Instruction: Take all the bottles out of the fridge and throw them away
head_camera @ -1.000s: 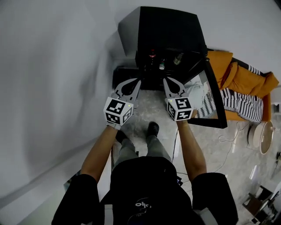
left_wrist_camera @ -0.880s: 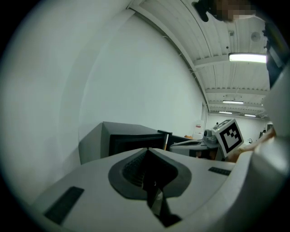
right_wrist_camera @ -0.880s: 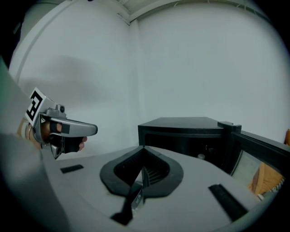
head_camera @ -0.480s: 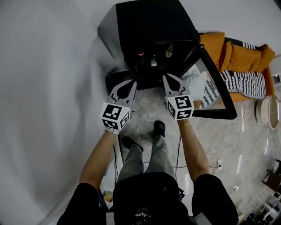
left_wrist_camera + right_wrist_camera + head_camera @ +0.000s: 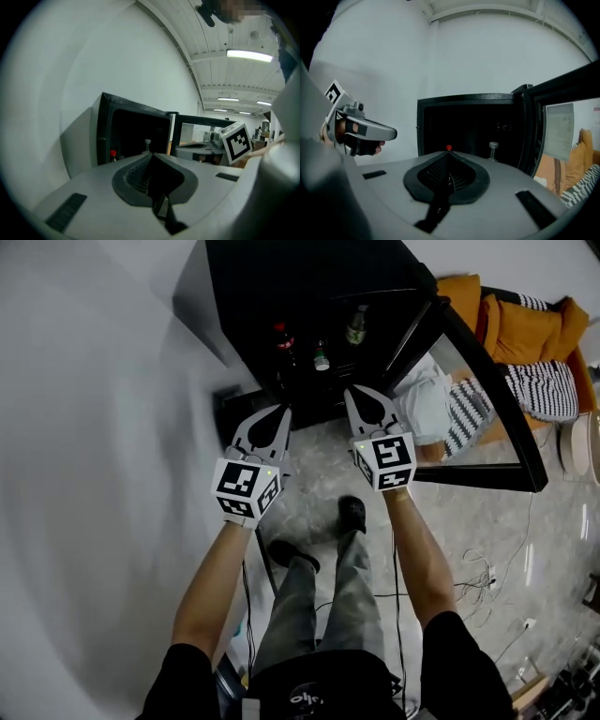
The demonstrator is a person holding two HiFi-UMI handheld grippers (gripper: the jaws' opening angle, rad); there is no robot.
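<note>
Three bottles (image 5: pixel 322 357) stand in a row inside the dark open fridge (image 5: pixel 309 277), a red-capped bottle (image 5: pixel 280 337) leftmost and a green bottle (image 5: pixel 356 324) rightmost, their lower halves lost in shadow. Its glass door (image 5: pixel 487 399) is swung wide to the right, leaving the mouth unblocked. The left tongs (image 5: pixel 285 412) and right tongs (image 5: pixel 348 391) hang side by side near that opening, apart from the bottles, each with jaws pressed together and empty, over the pale floor (image 5: pixel 314 465).
</note>
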